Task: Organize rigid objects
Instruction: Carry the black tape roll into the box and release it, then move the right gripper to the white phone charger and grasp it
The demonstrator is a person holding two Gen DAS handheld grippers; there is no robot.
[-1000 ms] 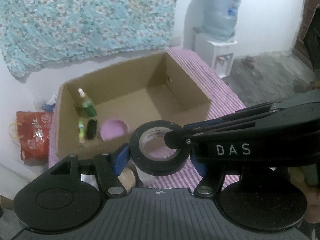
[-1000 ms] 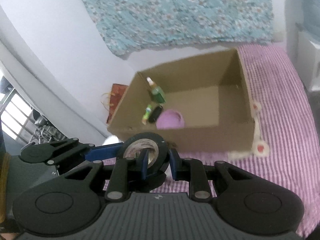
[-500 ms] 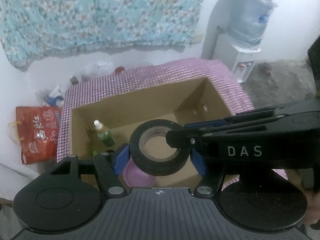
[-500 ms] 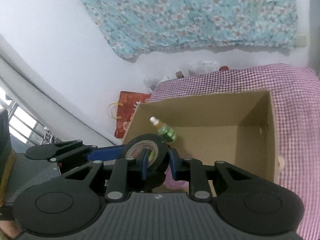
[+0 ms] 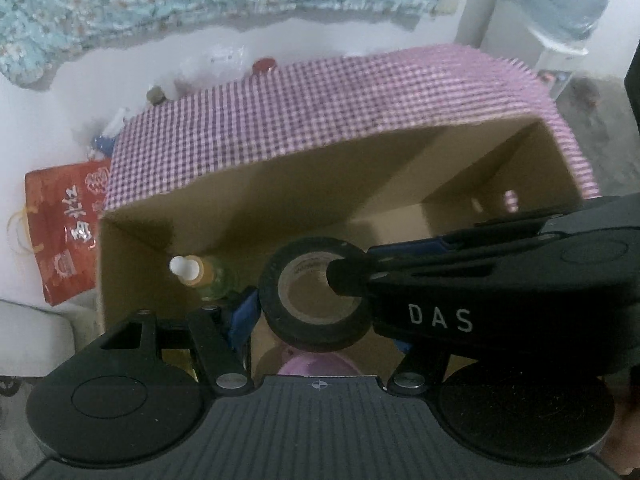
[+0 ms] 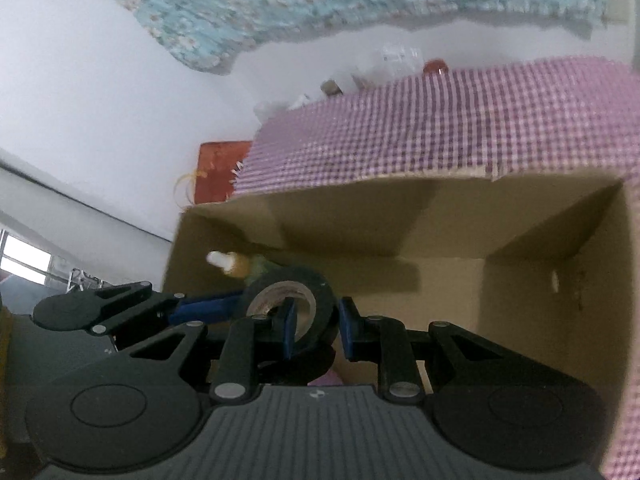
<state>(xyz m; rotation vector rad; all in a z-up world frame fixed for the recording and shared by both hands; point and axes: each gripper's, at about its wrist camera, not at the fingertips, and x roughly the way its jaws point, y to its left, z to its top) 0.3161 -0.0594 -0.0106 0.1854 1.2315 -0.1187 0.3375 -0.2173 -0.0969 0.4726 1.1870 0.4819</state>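
A black tape roll (image 5: 276, 308) hangs over the open cardboard box (image 5: 320, 200), and both grippers hold it. My left gripper (image 5: 320, 328) is shut across the roll's outer width with its blue pads. My right gripper (image 6: 318, 326) pinches the roll's (image 6: 320, 286) wall, one finger inside the ring and one outside. In the left wrist view its finger (image 5: 348, 280) comes in from the right. Inside the box (image 6: 360, 224) a green bottle (image 5: 200, 276) with a white cap stands at the left wall, and a pink lid (image 5: 316, 364) lies below the roll.
The box sits on a table under a purple checked cloth (image 5: 320, 112). A red bag (image 5: 64, 220) lies on the floor at the left, a water dispenser (image 5: 560, 4) stands at the back right. Small jars (image 6: 434, 66) sit behind the table by the wall.
Both grippers have carried the tape roll forward and down, from in front of the box to above its inside. The views now tilt down into the box.
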